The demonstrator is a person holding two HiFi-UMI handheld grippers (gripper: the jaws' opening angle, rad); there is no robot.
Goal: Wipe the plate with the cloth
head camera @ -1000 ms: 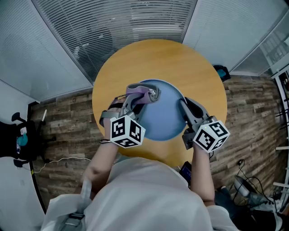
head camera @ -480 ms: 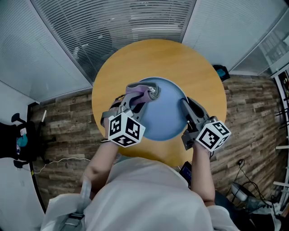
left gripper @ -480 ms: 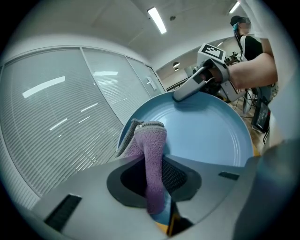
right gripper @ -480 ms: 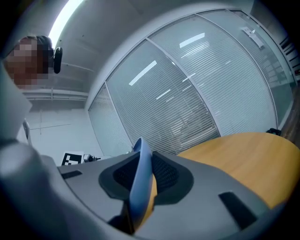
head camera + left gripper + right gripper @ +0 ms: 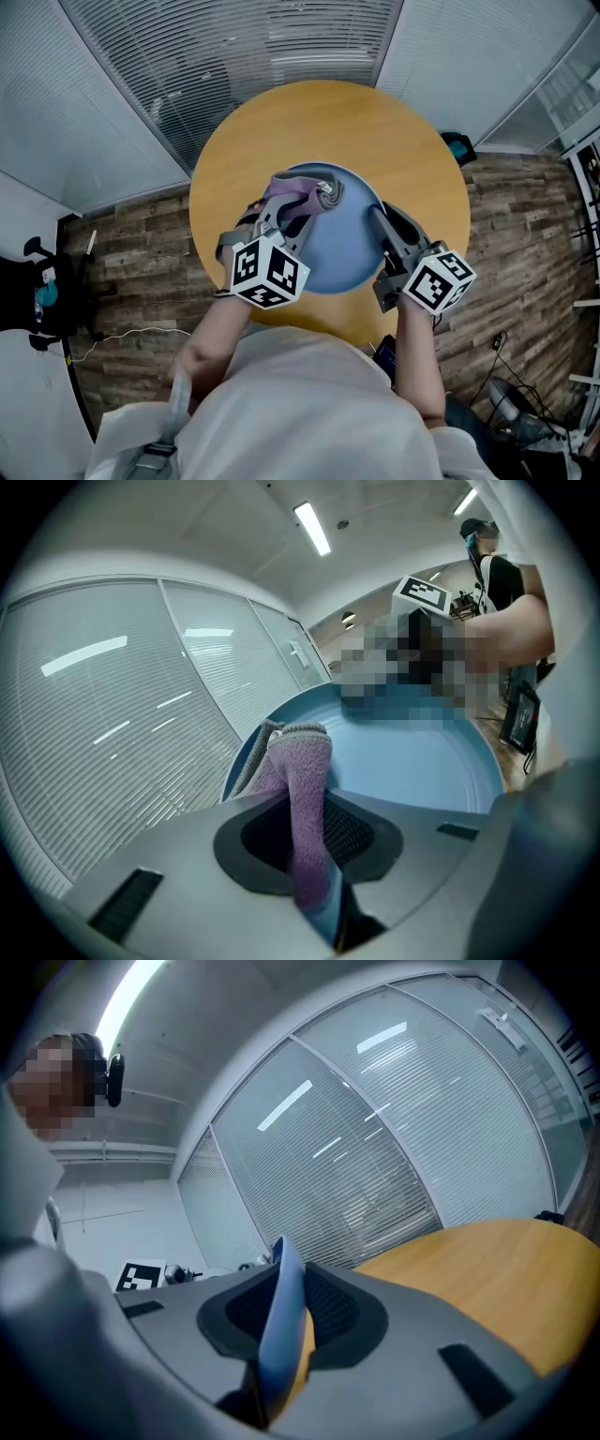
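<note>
A round wooden table (image 5: 328,122) is standing on a plank floor (image 5: 131,253), with 2 blind-covered glass walls (image 5: 234,47) meeting behind it. The blue plate (image 5: 342,248) is lying over the near half of the table. The right tongs (image 5: 379,217) are clamping the plate's right rim, their jaws narrow with the rim edge-on between them. The left tongs (image 5: 298,204) are pinching the purple cloth (image 5: 307,192), jaws drawn tight on a fold, and the cloth's free end is resting against the plate's far-left part. The plate's near edge is sitting close to the table's near edge, while the far half of the table is lying bare, giving open room there.
</note>
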